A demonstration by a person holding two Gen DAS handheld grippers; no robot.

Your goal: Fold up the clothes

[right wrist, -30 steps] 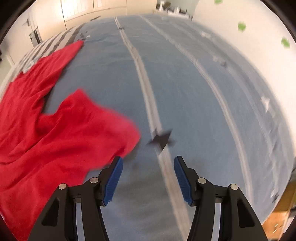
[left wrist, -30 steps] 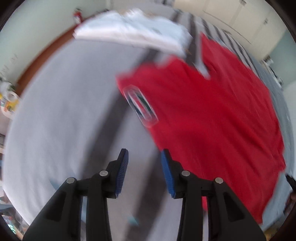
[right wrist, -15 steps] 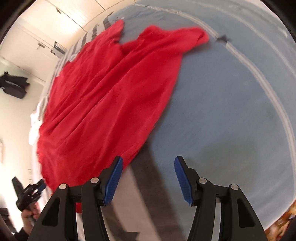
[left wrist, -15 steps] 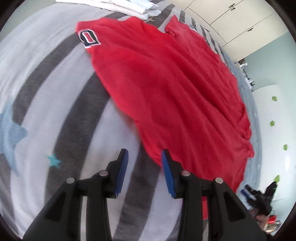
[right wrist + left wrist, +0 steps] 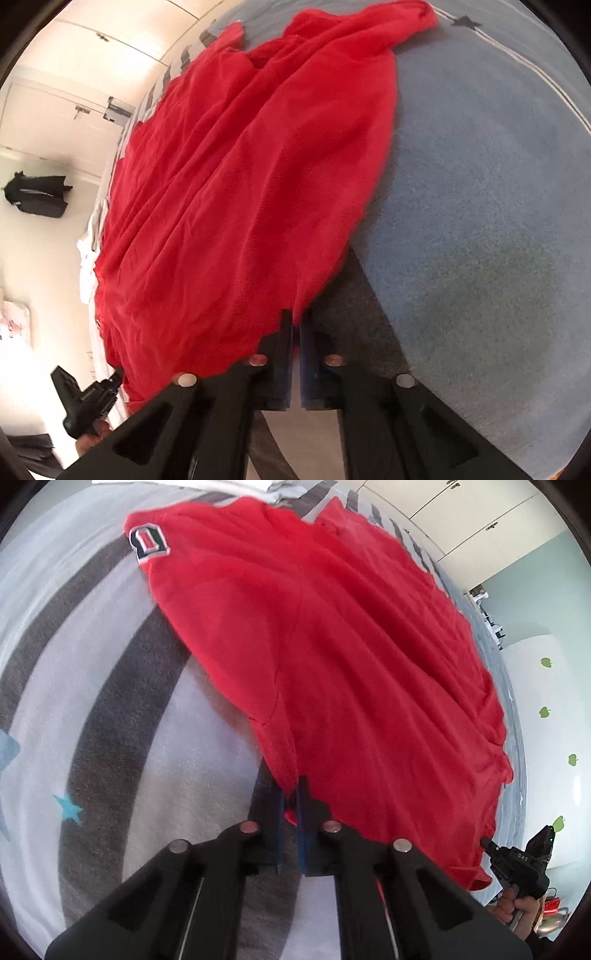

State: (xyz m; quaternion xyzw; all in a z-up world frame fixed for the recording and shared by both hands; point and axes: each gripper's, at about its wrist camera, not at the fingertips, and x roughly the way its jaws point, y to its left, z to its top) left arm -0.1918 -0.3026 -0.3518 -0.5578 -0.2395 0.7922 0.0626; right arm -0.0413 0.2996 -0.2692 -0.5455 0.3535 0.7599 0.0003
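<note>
A red shirt (image 5: 351, 657) lies spread on the bed, with a black and white patch (image 5: 149, 542) on its far sleeve. My left gripper (image 5: 291, 797) is shut on the shirt's near hem corner. In the right wrist view the same red shirt (image 5: 236, 177) stretches away to the far left. My right gripper (image 5: 295, 325) is shut on the other hem corner. Each gripper shows in the other's view: the right gripper (image 5: 517, 860) at the lower right, the left gripper (image 5: 88, 398) at the lower left.
The bed has a grey-and-white striped cover with blue stars (image 5: 70, 808) on the left side and a blue cover (image 5: 480, 192) on the right. Folded white clothes (image 5: 221, 485) lie at the far edge. Wardrobe doors (image 5: 461, 513) stand beyond the bed.
Both grippers moved in to the shirt's near hem and closed on it, one at each corner. Half a second ago both were open just short of the fabric.
</note>
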